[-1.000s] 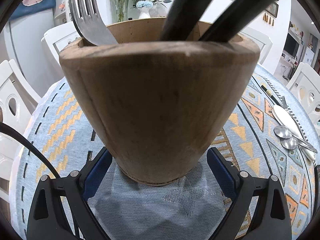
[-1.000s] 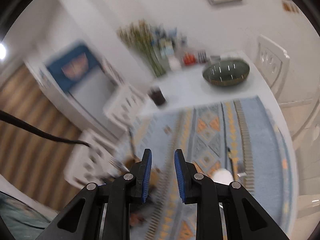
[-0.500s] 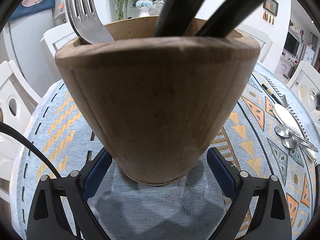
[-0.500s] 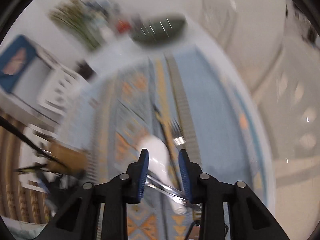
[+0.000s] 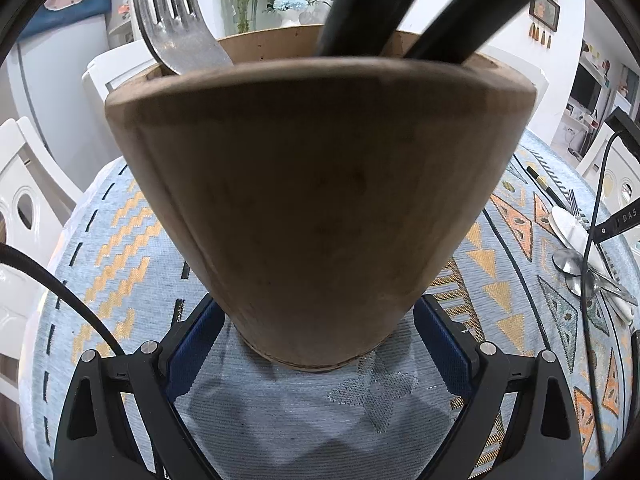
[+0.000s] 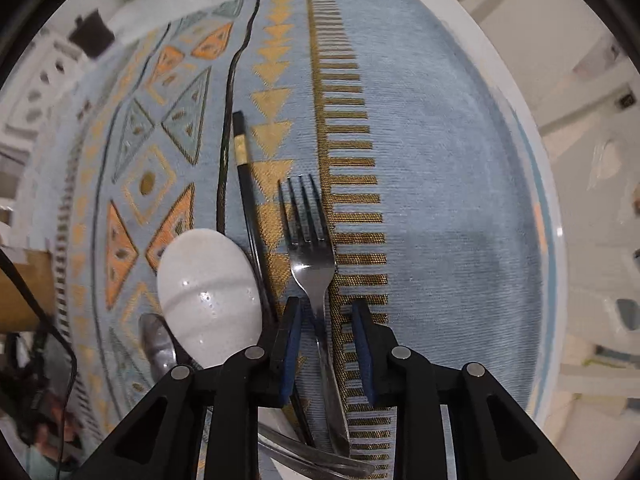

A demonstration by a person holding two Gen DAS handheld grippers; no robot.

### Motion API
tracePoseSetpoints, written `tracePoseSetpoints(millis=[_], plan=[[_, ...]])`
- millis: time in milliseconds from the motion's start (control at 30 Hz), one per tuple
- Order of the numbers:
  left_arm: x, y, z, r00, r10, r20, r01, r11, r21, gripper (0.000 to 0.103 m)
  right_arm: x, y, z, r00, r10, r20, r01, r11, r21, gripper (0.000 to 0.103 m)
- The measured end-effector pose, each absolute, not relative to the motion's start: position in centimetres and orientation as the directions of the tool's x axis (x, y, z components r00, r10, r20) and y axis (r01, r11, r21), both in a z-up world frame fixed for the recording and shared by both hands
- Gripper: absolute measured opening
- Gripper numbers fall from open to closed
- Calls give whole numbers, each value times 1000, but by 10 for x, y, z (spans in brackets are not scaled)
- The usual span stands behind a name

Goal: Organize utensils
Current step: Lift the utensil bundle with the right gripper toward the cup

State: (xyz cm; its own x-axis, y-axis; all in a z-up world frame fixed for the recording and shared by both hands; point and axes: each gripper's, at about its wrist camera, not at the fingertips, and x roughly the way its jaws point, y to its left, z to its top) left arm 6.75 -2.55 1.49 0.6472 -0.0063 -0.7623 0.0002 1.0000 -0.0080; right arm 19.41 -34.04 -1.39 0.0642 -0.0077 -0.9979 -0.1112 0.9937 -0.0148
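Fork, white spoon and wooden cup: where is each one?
Fork (image 6: pixel 310 264), right wrist view, on its neck below the tines.
White spoon (image 6: pixel 208 288), right wrist view, mid-bowl.
Wooden cup (image 5: pixel 320 208), left wrist view, front wall.

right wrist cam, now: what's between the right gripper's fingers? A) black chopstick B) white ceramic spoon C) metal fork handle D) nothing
C: the fork lies on the tablecloth with its handle running between the blue pads of the right gripper; the white spoon and the black chopstick lie outside, to the left. The pads do not yet press on the handle.
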Motion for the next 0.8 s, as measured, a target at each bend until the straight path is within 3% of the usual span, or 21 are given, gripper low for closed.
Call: tracePoseSetpoints(millis=[67,167,500,800], plan=[[68,-23,14,647,-7,-762,0,1000,-9,95,194,-332,-13,71,-40,-997,-136,989,-50,9],[68,-23,14,647,-8,-762,1,1000,-9,95,195,-330,-11,82,-54,-995,-135,989,-65,7],[68,-23,14,648,-8,-761,2,1000,-9,95,174,-374,46,240,89,-967,-2,996,92,6],[68,-24,14,648,-8,-762,1,1000,-9,95,128,-386,108,488,258,-834,1,955,296,3]])
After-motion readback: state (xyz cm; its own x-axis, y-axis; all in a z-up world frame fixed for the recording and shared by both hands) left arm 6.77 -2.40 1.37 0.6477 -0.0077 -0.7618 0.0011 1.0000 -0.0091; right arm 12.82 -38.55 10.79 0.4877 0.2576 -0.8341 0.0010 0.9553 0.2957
